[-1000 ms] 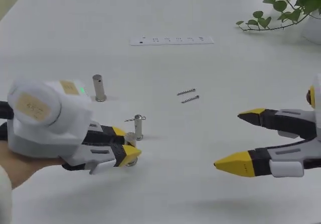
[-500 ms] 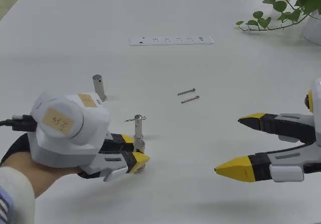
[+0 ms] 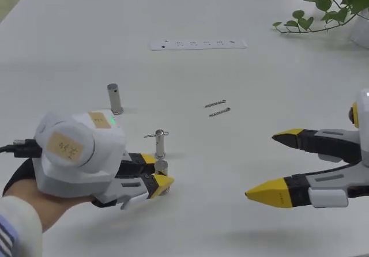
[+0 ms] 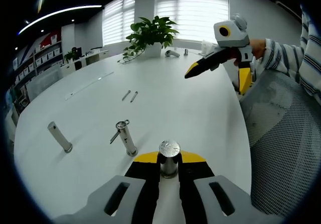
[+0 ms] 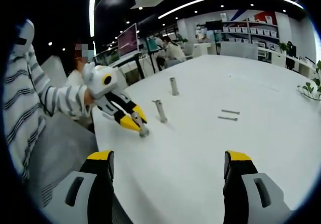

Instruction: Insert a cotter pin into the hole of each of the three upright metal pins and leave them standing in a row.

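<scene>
Head view: a bare metal pin [image 3: 161, 166] is clamped upright by the left gripper [image 3: 159, 172], just beside the cottered pin [image 3: 159, 146]. Left gripper view: the jaws are seen closed on it. Right gripper view: the right gripper [image 5: 169, 156] is held wide open.

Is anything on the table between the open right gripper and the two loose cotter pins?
Nothing visible: only bare table lies between the right gripper and the loose cotter pins.
</scene>
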